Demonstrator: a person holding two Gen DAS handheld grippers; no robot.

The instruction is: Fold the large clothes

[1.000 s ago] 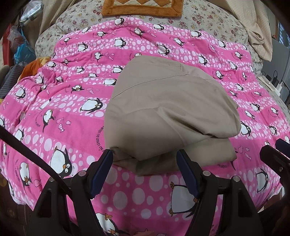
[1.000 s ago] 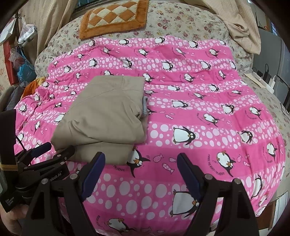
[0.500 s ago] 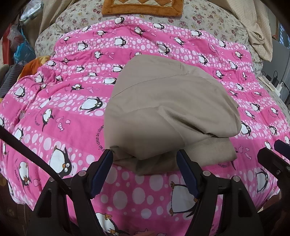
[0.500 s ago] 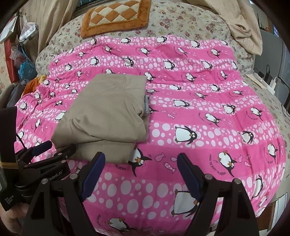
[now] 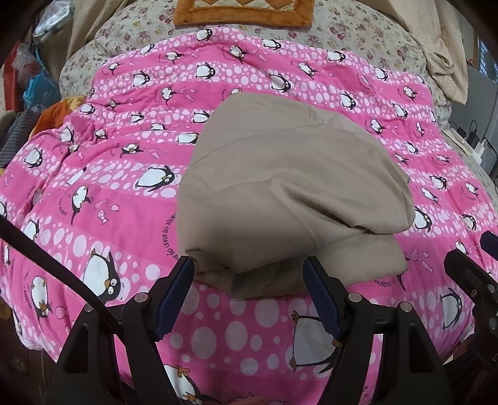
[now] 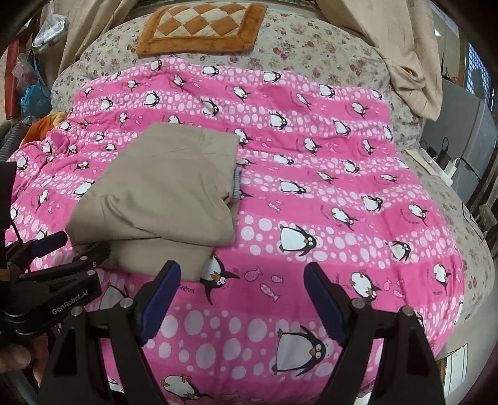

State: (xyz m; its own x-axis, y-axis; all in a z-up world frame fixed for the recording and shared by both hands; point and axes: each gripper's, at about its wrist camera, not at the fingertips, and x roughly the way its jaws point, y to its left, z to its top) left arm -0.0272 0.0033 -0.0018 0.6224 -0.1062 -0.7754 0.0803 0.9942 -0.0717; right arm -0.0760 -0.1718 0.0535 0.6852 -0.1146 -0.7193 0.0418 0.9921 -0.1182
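Note:
A beige garment [image 5: 289,190] lies folded in a thick stack on a pink penguin blanket [image 5: 109,193]. It also shows in the right wrist view [image 6: 162,196], with a grey cuff [image 6: 237,183] peeking out at its right side. My left gripper [image 5: 249,274] is open, its jaws spread just in front of the stack's near edge, holding nothing. My right gripper [image 6: 241,280] is open and empty, to the right of the stack over the blanket [image 6: 326,193]. The left gripper shows at the left of the right wrist view [image 6: 59,246].
An orange checkered cushion [image 6: 202,28] lies at the head of the floral bed [image 6: 326,53]. A beige curtain [image 6: 404,56] hangs at the far right. Bags and clutter [image 6: 31,93] stand at the left. A power strip [image 6: 442,162] lies at the right.
Almost nothing has moved. Both grippers stay open and the folded garment lies still; the right wrist view has drifted back slightly.

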